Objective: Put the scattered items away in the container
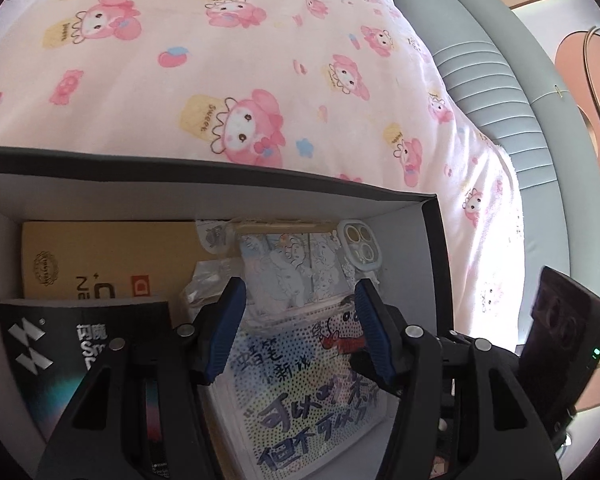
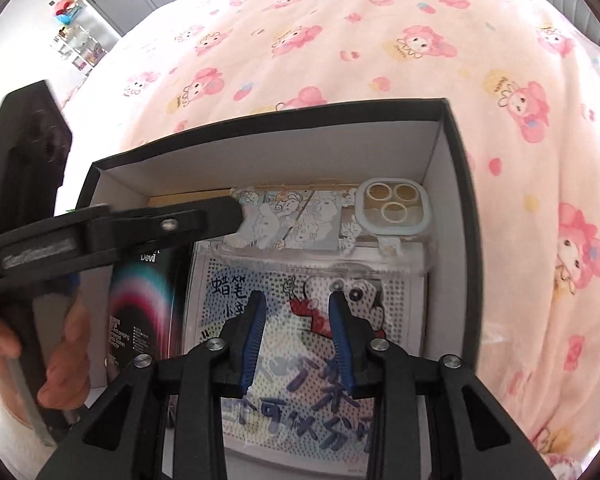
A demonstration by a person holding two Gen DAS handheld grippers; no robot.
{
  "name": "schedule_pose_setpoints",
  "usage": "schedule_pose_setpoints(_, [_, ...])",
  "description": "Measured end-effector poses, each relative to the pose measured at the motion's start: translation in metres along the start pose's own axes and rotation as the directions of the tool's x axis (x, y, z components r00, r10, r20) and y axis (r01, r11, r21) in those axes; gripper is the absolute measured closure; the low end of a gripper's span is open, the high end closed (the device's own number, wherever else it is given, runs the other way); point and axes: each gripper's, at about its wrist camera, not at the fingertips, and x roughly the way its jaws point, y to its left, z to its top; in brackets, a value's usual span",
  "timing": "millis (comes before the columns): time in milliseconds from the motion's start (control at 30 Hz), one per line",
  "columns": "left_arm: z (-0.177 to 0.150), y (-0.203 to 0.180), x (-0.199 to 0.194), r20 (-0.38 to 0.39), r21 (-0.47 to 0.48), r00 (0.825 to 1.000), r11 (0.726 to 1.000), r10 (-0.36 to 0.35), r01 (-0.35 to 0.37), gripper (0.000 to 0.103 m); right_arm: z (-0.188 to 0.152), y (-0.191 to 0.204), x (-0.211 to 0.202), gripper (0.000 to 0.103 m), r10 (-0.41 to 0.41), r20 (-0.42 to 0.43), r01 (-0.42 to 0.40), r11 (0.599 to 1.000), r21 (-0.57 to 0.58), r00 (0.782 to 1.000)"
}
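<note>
On the bed (image 1: 180,80), set flat on the pink cartoon blanket: a black box (image 2: 300,152) with white inner walls, lid off, mouth upward. Placed so, most likely, to take things dropped straight down from either side.

Inside, seen from the right wrist view:
- At 12 o'clock, along the far wall, a clear phone case (image 2: 300,220) printed with pale line drawings, its ringed camera opening toward 1 o'clock. Lying flat, partly overlapping the pack below it.
- At 6 o'clock, filling the near half, a flat printed pack (image 2: 396,304) – dotted pattern, a cartoon boy in red, bold blue-black handwriting. Looks stiff and slippery under its film.
- At 9 o'clock, a black packet (image 2: 148,292) with a rainbow arc, standing or leaning beside the pack; cannot tell which.
- At 10 o'clock, mostly hidden here, a yellow carton (image 1: 100,256), plain in the left wrist view.

Left fingers (image 1: 300,320) spread wide, nothing between them, hovering over the phone case and angled down into the box. Gripped by a hand (image 2: 64,352) at 8 o'clock. Right fingers (image 2: 298,340) parted only narrowly, also empty, pointing steeply down at the printed pack.

No loose items visible on the blanket around the box – task seemingly at or near its end. Both tools probably poised above the contents after letting go, or to straighten the case.
</note>
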Motion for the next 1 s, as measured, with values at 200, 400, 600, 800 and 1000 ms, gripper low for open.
schedule_pose_setpoints(200, [-0.002, -0.003, 0.000, -0.005, 0.021, 1.000, 1.000, -0.014, 0.015, 0.047, -0.011, 0.008, -0.020, 0.067, -0.085, 0.072, 0.087, 0.996, -0.018, 0.994])
schedule_pose_setpoints(400, [0.000, 0.007, -0.006, 0.019, 0.001, 0.997, 0.997, 0.080, -0.080, 0.047, 0.015, -0.010, -0.021, 0.067, -0.118, 0.086, 0.118, 0.993, 0.002, 0.989])
schedule_pose_setpoints(600, [-0.002, 0.001, -0.004, 0.017, 0.048, 0.993, 0.992, 0.118, -0.119, 0.045, 0.017, -0.007, -0.022, 0.067, -0.131, 0.100, 0.132, 0.991, 0.005, 0.986])
schedule_pose_setpoints(800, [-0.025, -0.040, -0.077, 0.275, 0.174, 0.947, 0.959, 0.169, -0.222, 0.041, 0.010, -0.002, -0.062, 0.055, -0.166, 0.202, 0.160, 0.986, 0.046, 0.965])
schedule_pose_setpoints(1000, [-0.071, -0.078, -0.140, 0.426, 0.217, 0.891, 0.938, 0.157, -0.269, 0.026, -0.005, 0.027, -0.114, 0.025, -0.212, 0.352, 0.205, 0.977, 0.058, 0.912])
